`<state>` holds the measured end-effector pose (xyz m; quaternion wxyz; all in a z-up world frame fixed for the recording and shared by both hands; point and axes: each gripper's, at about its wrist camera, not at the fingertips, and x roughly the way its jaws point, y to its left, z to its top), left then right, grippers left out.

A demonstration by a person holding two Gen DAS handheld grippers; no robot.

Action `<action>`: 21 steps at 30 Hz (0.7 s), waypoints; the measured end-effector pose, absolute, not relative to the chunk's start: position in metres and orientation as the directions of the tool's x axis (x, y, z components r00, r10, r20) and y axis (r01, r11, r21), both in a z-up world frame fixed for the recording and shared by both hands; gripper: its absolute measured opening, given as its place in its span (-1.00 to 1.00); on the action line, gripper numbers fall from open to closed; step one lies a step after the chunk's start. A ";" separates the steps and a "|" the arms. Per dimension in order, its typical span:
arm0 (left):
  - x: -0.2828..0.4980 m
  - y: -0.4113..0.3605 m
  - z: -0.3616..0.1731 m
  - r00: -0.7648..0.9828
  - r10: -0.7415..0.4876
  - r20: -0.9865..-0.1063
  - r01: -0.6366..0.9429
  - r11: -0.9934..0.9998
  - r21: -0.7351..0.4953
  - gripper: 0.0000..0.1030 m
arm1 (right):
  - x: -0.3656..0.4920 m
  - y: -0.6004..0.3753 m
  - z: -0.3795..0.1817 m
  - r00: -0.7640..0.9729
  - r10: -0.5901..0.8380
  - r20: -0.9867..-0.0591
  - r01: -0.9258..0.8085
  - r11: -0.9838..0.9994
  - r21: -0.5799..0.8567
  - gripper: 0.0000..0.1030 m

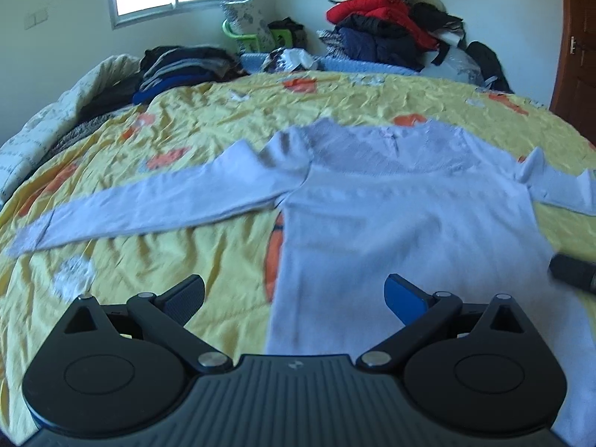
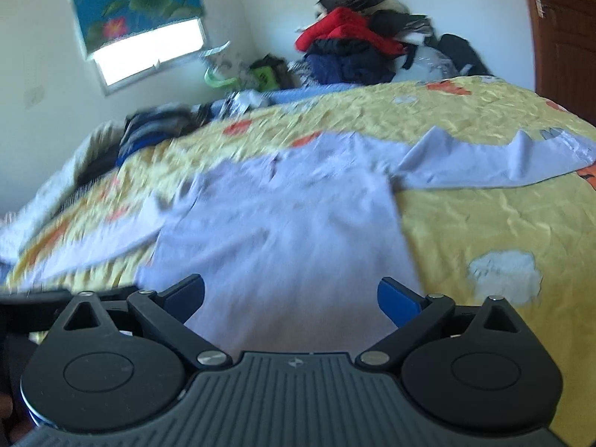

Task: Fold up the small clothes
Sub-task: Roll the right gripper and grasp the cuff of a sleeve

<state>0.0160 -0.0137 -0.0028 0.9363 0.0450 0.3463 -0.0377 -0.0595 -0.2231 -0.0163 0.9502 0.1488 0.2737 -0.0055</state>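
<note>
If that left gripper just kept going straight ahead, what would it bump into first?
Most likely the pale lavender sweater spread on the yellow bedspread; the open left gripper points at its body, though depth is unclear.

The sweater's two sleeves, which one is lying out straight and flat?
The left sleeve: it stretches out flat across the yellow bedspread. The right sleeve is rumpled, with raised folds.
</note>
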 end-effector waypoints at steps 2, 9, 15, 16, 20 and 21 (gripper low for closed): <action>0.022 -0.022 -0.003 0.759 -0.049 -0.649 0.119 0.991 0.064 1.00 | -0.052 -0.249 -0.018 0.865 0.072 -0.496 0.112 0.937 0.330 0.94; 0.050 -0.052 -0.015 0.732 -0.084 -0.676 0.177 0.982 0.070 1.00 | -0.027 -0.366 -0.034 0.865 -0.108 -0.490 0.340 0.845 0.413 0.95; 0.065 -0.068 -0.028 0.707 -0.099 -0.701 0.201 0.978 0.064 1.00 | -0.021 -0.463 -0.056 0.810 -0.285 -0.513 0.531 0.728 0.434 0.76; 0.066 -0.070 -0.029 0.705 -0.098 -0.702 0.202 0.977 0.067 1.00 | -0.021 -0.476 -0.060 0.800 -0.309 -0.514 0.557 0.700 0.446 0.73; 0.072 -0.076 -0.036 0.694 -0.088 -0.715 0.205 0.976 0.079 1.00 | -0.021 -0.526 -0.076 0.793 -0.373 -0.482 0.599 0.619 0.508 0.65; 0.073 -0.077 -0.037 0.692 -0.084 -0.717 0.205 0.975 0.083 1.00 | -0.019 -0.535 -0.079 0.793 -0.380 -0.476 0.602 0.606 0.519 0.64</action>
